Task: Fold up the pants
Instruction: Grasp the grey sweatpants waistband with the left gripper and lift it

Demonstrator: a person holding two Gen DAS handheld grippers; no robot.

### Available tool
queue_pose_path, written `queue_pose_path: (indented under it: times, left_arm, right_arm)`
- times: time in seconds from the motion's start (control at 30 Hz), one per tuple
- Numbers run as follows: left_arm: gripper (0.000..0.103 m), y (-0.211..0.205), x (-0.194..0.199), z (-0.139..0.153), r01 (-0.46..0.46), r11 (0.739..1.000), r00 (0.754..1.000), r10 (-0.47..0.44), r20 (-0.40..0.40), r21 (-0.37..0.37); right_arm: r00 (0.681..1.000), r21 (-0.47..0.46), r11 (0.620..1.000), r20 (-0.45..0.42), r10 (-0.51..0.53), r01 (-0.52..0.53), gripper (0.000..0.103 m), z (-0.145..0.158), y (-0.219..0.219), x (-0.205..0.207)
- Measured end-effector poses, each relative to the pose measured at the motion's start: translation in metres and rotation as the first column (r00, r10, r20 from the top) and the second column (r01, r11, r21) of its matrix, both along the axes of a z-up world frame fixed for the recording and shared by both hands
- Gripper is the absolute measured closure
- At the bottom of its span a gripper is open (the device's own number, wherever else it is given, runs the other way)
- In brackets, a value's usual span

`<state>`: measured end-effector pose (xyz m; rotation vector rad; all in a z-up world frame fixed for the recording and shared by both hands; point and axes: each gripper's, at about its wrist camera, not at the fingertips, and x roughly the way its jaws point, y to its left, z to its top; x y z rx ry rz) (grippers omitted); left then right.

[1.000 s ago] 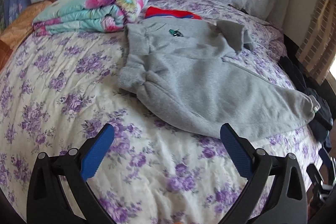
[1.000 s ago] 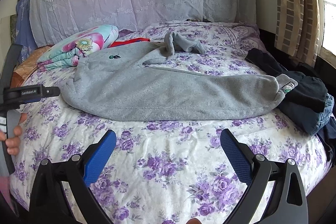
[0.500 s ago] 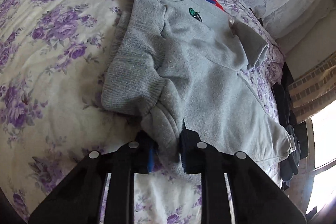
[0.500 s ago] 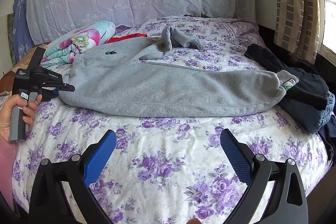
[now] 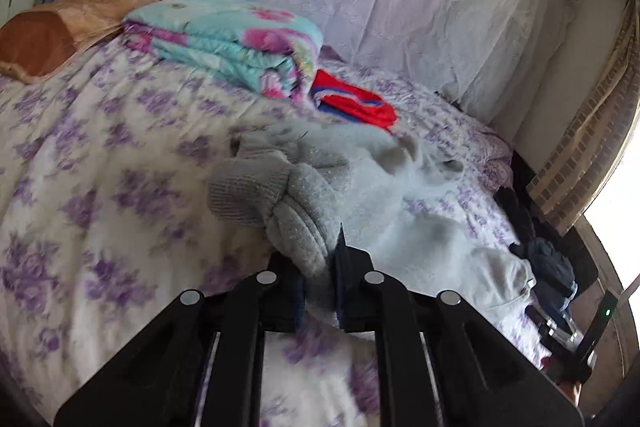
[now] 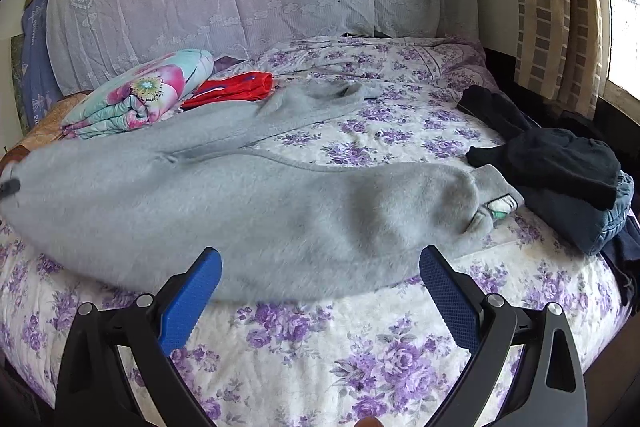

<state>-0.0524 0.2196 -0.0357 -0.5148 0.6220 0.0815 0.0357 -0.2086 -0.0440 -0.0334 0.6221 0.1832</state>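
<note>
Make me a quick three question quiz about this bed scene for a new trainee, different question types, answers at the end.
1. True or false: the left gripper has its jaws shut on the grey pants.
2. Multiple choice: the right gripper is A) clamped on a cuff, B) open above the bedspread, C) holding the red garment.
3. Fill in: the folded floral blanket lies beside the red ____.

Key: 1 true; 2 B; 3 garment.

Folded floral quilt (image 6: 140,99) beside red garment (image 6: 236,89); dark clothes pile (image 6: 560,179) near curtain (image 6: 560,7).
</note>
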Motion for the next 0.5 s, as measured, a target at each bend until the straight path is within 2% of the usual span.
queue_pose_path:
  times: [0.03,0.07,0.1,0.17,0.23,0.33,0.4,0.5]
  left_arm:
    - [0.088,0.004,-0.006,-0.011,0.005,1.000,0.999,-0.005,-0.045,-0.006]
    - [0.078,0.007,-0.012,-0.024,0.003,1.000,0.995,-0.004,-0.102,-0.008]
    - [0.058,0.009,-0.018,-0.033,-0.025,1.000,0.988,0.027,-0.152,0.015]
    - [0.033,0.018,-0.032,-0.032,-0.065,0.996,0.986,0.074,-0.151,0.062]
    - [0.031,0.027,-0.045,-0.010,-0.115,0.988,0.989,0.123,-0.079,0.099]
    - [0.018,0.040,-0.047,0.036,-0.204,0.955,0.979,0.198,0.049,0.214]
    - [0.018,0.046,-0.028,0.056,-0.184,0.949,0.983,0.171,0.071,0.258]
    - [0.018,0.052,0.033,0.065,-0.047,0.955,0.999,0.042,0.024,0.294]
  right_arm:
    - [1.000,0.020,1.000,0.002,0.016,-0.016,0.003,0.001,0.000,0.002]
    - [0.999,0.040,0.999,0.002,0.033,-0.033,0.003,0.003,0.000,0.006]
    - [0.999,0.059,0.997,-0.002,0.051,-0.051,0.003,0.006,0.000,0.011]
    - [0.995,0.102,0.990,-0.017,0.099,-0.096,0.003,0.016,-0.002,0.028]
    - [0.988,0.155,0.978,-0.044,0.150,-0.141,0.003,0.029,-0.004,0.051]
    - [0.970,0.244,0.948,-0.079,0.229,-0.205,0.003,0.049,-0.006,0.094]
    - [0.964,0.285,0.934,-0.087,0.251,-0.217,0.003,0.059,-0.008,0.128]
    - [0.970,0.330,0.930,-0.118,0.214,-0.165,0.003,0.063,-0.014,0.192]
